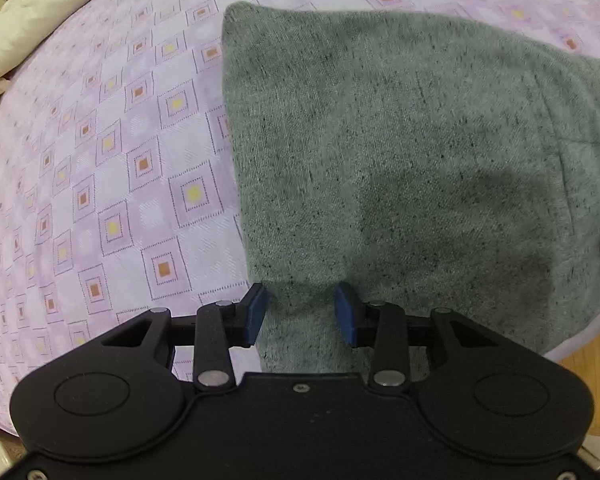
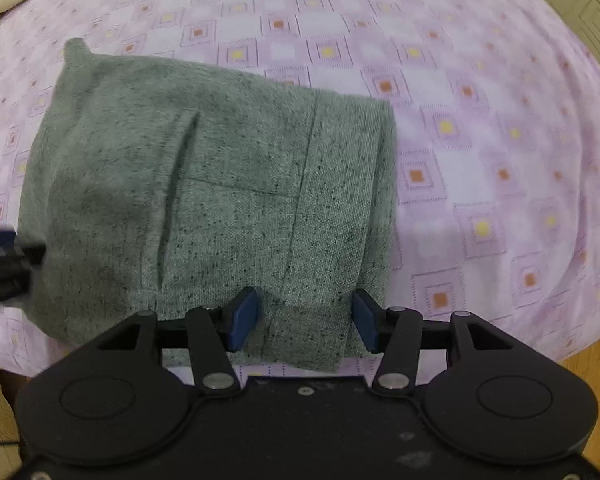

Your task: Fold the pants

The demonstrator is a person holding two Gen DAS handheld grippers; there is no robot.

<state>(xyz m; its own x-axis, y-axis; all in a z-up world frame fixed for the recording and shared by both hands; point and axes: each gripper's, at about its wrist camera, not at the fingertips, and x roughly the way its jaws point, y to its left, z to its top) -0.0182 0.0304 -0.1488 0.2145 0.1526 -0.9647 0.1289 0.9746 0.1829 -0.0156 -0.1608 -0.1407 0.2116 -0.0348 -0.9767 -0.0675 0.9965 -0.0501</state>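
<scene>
The grey speckled pants (image 1: 400, 152) lie folded into a compact block on the purple patterned bedspread (image 1: 100, 160). They also show in the right wrist view (image 2: 220, 184), with a pocket slit and seams facing up. My left gripper (image 1: 302, 312) is open, its blue pads on either side of the near left edge of the fabric. My right gripper (image 2: 304, 320) is open over the near right corner of the pants. The left gripper's tip (image 2: 4, 256) shows at the left edge of the right wrist view.
A cream pillow (image 1: 32, 12) lies at the far left of the bed. The bedspread (image 2: 480, 140) stretches to the right of the pants. Wooden floor (image 1: 588, 364) shows past the near bed edge, and a pale cabinet (image 2: 592, 8) stands at the far right.
</scene>
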